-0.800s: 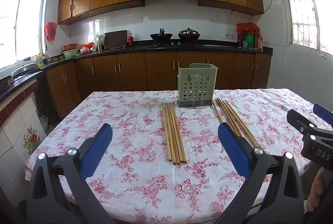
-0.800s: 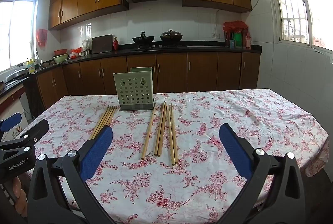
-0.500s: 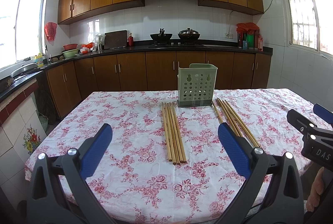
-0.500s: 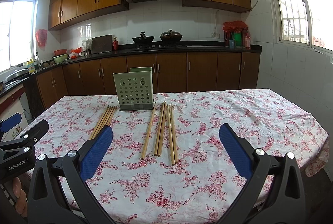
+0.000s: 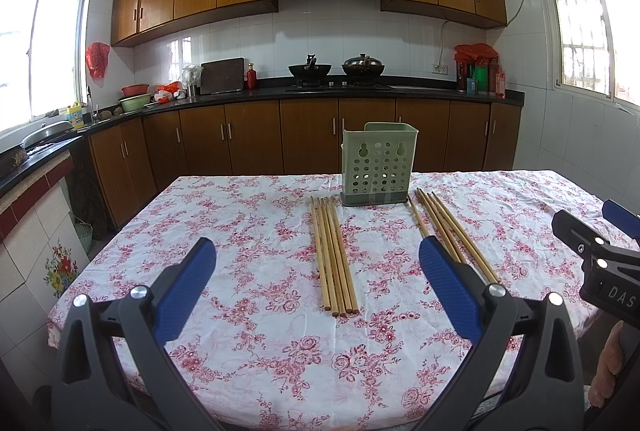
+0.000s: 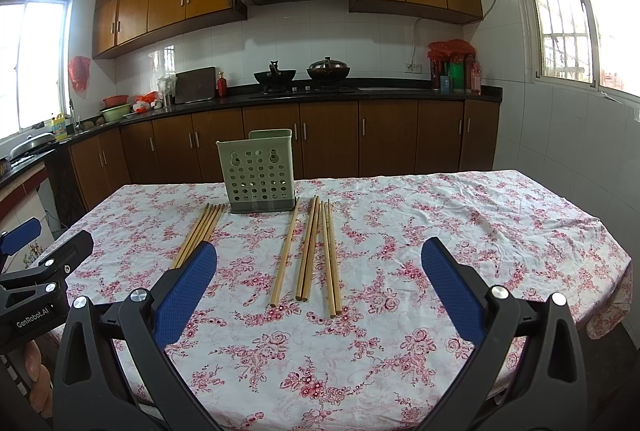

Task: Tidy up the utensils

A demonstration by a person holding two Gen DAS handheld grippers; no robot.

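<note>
While both grippers hover over the near edge of the table (image 5: 224, 199), neither holds anything: left gripper (image 5: 316, 295) has its jaws spread wide, blue pads (image 5: 182, 289) clear of the cloth, pointed slightly downward toward the far side. Right gripper (image 6: 318, 295) same pose, jaws wide, nothing between them, tilted a bit down. Each shows at the edge of the other's view, side by side; a bit of a hand (image 5: 606, 363) is visible gripping the right handle, and fingers (image 6: 36, 371) on the left one. Green perforated holder (image 5: 378, 165) stands upright toward the far side of the floral cloth, centred between two sets of chopsticks. Left bundle (image 5: 333, 253) lies tight and parallel, just left of the holder, running toward the camera. Right bundle (image 6: 314, 251) lies looser, fanned a little, one stick apart from the rest, starting right beside the holder's base. All chopsticks flat on the cloth, none in the holder as far as I can see.
</note>
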